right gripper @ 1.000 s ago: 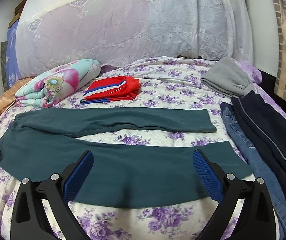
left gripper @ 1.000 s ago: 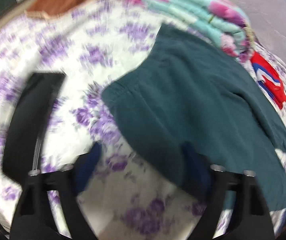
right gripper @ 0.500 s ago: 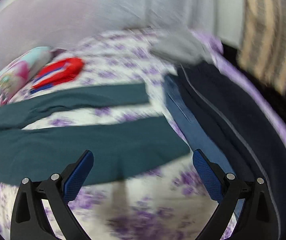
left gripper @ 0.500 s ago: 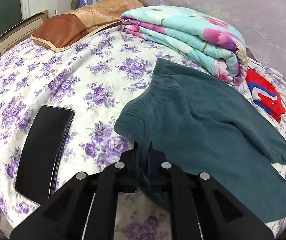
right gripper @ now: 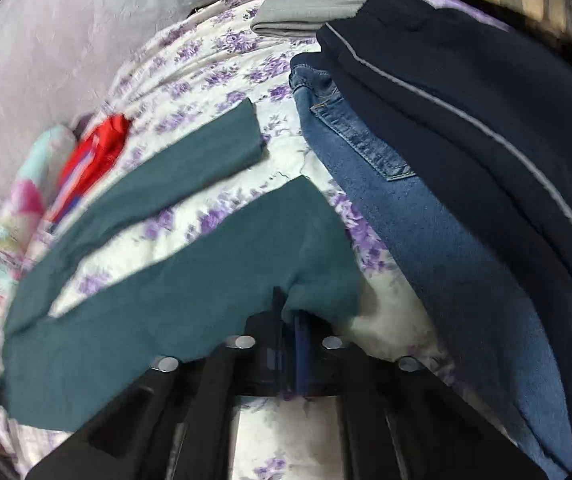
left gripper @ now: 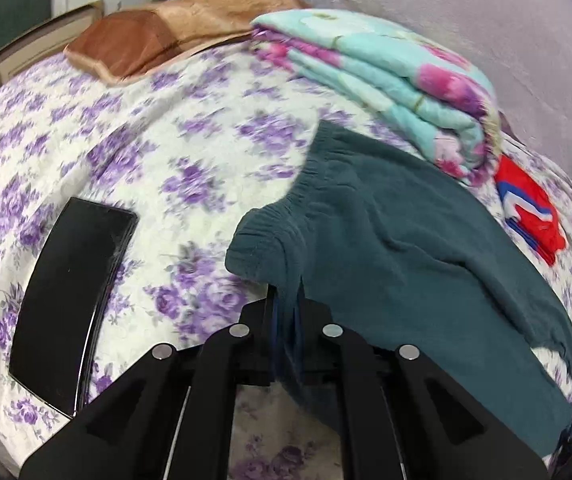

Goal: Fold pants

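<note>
Both grippers pinch the near edge of the pants, one at each end, set for a lengthwise fold.

The left gripper has its jaws closed on the elastic waistband corner of the dark teal soft-knit pants; the right gripper has its jaws closed on the hem of the nearer leg. The pants lie flat on the bed with the white, purple-flowered sheet, long axis running from one gripper to the other, the farther leg directly beyond the held one across a strip of sheet, so I judge the held edge must go forward. A black slab-like phone lies left of the waistband. No readable writing or brand shows.
</note>
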Tool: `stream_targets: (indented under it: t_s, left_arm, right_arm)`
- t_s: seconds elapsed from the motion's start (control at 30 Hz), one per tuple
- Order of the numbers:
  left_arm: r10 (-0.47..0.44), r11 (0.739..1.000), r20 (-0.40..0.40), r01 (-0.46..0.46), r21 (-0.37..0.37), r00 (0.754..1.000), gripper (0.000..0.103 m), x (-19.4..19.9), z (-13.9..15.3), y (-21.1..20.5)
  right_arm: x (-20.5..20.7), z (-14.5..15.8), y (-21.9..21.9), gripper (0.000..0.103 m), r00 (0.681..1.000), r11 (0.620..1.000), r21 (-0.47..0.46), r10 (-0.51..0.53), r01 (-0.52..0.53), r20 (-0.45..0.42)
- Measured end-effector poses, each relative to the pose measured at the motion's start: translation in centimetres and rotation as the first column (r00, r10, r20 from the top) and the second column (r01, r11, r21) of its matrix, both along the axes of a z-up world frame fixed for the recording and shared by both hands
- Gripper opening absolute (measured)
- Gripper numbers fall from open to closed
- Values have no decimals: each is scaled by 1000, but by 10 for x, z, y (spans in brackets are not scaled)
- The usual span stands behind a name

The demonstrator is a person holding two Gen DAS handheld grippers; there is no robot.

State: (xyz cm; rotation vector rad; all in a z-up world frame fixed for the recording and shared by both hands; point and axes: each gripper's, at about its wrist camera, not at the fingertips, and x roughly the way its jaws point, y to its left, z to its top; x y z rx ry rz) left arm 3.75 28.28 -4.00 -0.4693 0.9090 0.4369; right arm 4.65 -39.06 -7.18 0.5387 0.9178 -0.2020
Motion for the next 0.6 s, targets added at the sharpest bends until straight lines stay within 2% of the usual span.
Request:
stream_targets:
  t_s: [0.07, 0.17, 0.23, 0.33, 0.37, 0.4, 0.43, 0.47, 0.5, 0.53, 0.57, 0.6]
  left_arm:
    - [8, 1000, 14, -8, -31, 1000, 5, -6, 3, 7]
    - [-5, 1000, 44, 6, -17, 999, 5, -23, 18, 10]
    - [-9, 1000, 66, 9, -4, 998, 5, -39, 30, 10]
    - [-17, 1000, 63, 16, 12, 998, 5, -56, 35, 13]
    - [-23, 1000, 44, 23, 3, 999, 5, -61, 30, 15]
    - [-35, 999, 16, 35, -2, 999, 7, -62, 24, 16]
    - [-49, 999, -24, 50, 1, 998, 12, -62, 17, 17]
    - [-51, 998, -89, 53, 21, 995, 19, -61, 7, 19]
    - [-31, 998, -137, 38, 48, 990, 30, -61, 2, 23]
    - [-3, 997, -163, 15, 78, 987, 36, -63, 1, 26]
    - [49, 991, -163, -28, 129, 985, 39, -67, 6, 31]
    - [103, 979, -128, -78, 187, 986, 45, -74, 17, 35]
  right_arm:
    - [-16, 16, -3, 5, 999, 1000, 3, 13, -13, 48]
    - [-44, 35, -5, 5, 996, 999, 27, 42, -44, 79]
    - [-60, 41, -5, 5, 996, 998, 10, 54, -55, 75]
    - [-76, 31, -9, 5, 997, 997, -6, 75, -75, 3]
    - [-79, 19, -9, 7, 994, 996, -4, 89, -89, -60]
    - [-81, 11, -10, 10, 990, 995, -16, 99, -101, -104]
    - [-81, 2, -8, 20, 983, 993, -42, 104, -111, -154]
    - [-82, 1, -8, 22, 981, 990, -64, 117, -128, -156]
    - [-84, 7, -6, 26, 981, 987, -88, 122, -136, -154]
    - [-86, 15, -5, 42, 982, 984, -116, 116, -133, -147]
    - [-88, 28, -4, 55, 988, 980, -157, 102, -120, -118]
    - [-89, 40, -4, 58, 992, 974, -202, 90, -105, -84]
